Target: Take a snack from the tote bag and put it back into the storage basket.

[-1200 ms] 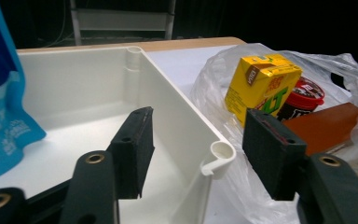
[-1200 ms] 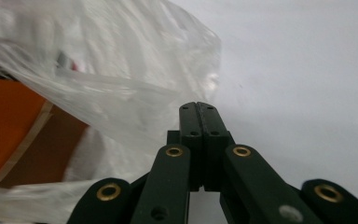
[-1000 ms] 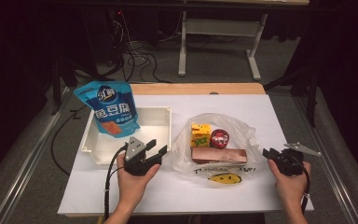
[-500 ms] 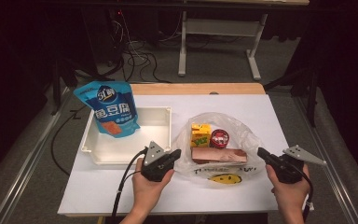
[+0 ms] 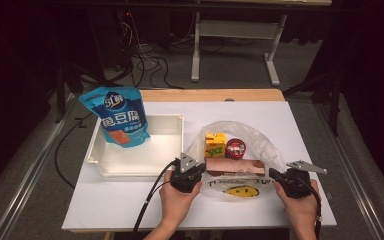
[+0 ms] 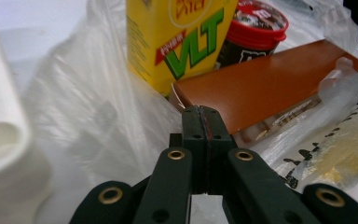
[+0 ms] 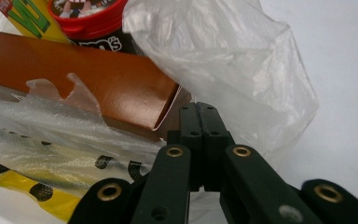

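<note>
At the near edge of the white bench (image 5: 130, 210), a person's two hands each hold a tool beside a thin clear plastic bag (image 5: 260, 142); the left hand-held gripper (image 5: 189, 172) sits at the bag's left side, the right hand-held gripper (image 5: 280, 176) at its right side. Both are clenched, jaws pressed flat together; whether either pinches a fold of film I cannot tell, though both tips sit right at the plastic.

The bag lies at the middle of the bench, just right of a white tray (image 5: 172, 120); it looks light, soft and slippery, likely to slide and crumple rather than lift cleanly; its load would shift if one side rose alone. The best hold is probably the loose film at the two side edges, gripped together and raised evenly.

Inside the bag, nearest the hands, lies a flat yellow printed packet (image 5: 242, 191); behind it a long brown carton (image 5: 235, 166), stiff and light-looking; beyond that a yellow drink box (image 5: 214, 145) and a red-lidded tub (image 5: 235, 148), both upright. Left of the bag and farther back, a blue snack pouch (image 5: 117, 120) leans in the tray's far left corner.

The left gripper view shows the carton's open end flap (image 6: 179, 95) close behind the closed jaws, and green lettering on the drink box (image 6: 179, 44); the right gripper view shows torn film draped over the carton (image 7: 74, 88) and the bag (image 7: 242, 60) billowing loose; the high view alone shows the tray, the pouch and both hands at once.
</note>
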